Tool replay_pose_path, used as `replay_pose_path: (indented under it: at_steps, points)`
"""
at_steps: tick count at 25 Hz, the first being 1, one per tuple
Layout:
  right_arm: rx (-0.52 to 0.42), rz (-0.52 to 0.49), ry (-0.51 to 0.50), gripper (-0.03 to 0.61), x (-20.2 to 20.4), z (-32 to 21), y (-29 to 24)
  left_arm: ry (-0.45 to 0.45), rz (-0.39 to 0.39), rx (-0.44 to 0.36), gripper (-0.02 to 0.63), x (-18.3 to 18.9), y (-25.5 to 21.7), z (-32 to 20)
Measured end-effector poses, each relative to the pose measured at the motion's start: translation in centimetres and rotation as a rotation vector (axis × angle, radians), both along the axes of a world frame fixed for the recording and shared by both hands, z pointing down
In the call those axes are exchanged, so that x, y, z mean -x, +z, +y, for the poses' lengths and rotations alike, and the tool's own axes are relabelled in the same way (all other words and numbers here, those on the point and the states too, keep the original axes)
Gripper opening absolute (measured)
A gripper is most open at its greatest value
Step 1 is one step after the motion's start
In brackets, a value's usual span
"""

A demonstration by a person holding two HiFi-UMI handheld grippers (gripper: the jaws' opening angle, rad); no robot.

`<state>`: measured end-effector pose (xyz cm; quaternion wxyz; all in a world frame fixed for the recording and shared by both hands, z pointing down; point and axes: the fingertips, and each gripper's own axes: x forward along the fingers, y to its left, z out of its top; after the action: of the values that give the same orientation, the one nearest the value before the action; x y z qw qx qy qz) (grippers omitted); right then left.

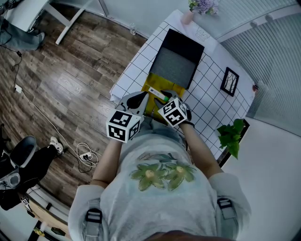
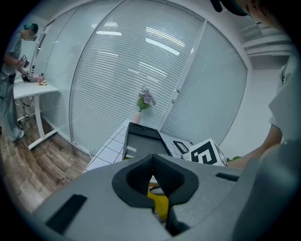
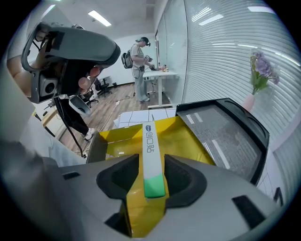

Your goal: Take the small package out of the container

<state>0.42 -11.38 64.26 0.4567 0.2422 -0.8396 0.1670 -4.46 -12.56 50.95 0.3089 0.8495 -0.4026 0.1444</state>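
A slim white small package [image 3: 150, 155] with a green end sits between the jaws of my right gripper [image 3: 151, 164], which is shut on it. It is held just above the open yellow container [image 3: 188, 141]. In the head view the small package [image 1: 159, 92] pokes out of my right gripper [image 1: 165, 97] over the yellow container [image 1: 156, 83] at the table's near edge. My left gripper [image 1: 141, 100] is at the container's left side. In its own view my left gripper [image 2: 153, 164] has its jaws together, with a strip of the yellow container [image 2: 160, 203] pinched between them.
A black tray [image 1: 188, 44] with a grey inside lies just beyond the yellow container on the white grid cloth. A vase of purple flowers [image 1: 190, 14] stands at the far end, a small picture frame [image 1: 230, 81] to the right, a green plant [image 1: 231, 134] off the table's corner.
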Motion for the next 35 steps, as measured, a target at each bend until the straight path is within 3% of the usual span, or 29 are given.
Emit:
replay_pose_path:
  at_steps: [15, 35]
  points:
    - [-0.005, 0.022, 0.01, 0.104, -0.37, -0.04, 0.92, 0.004, -0.007, -0.001, 0.006, 0.24, 0.1, -0.07]
    - [-0.031, 0.053, -0.008, 0.087, -0.81, 0.04, 0.61, -0.006, -0.006, 0.001, 0.006, 0.14, 0.31, -0.01]
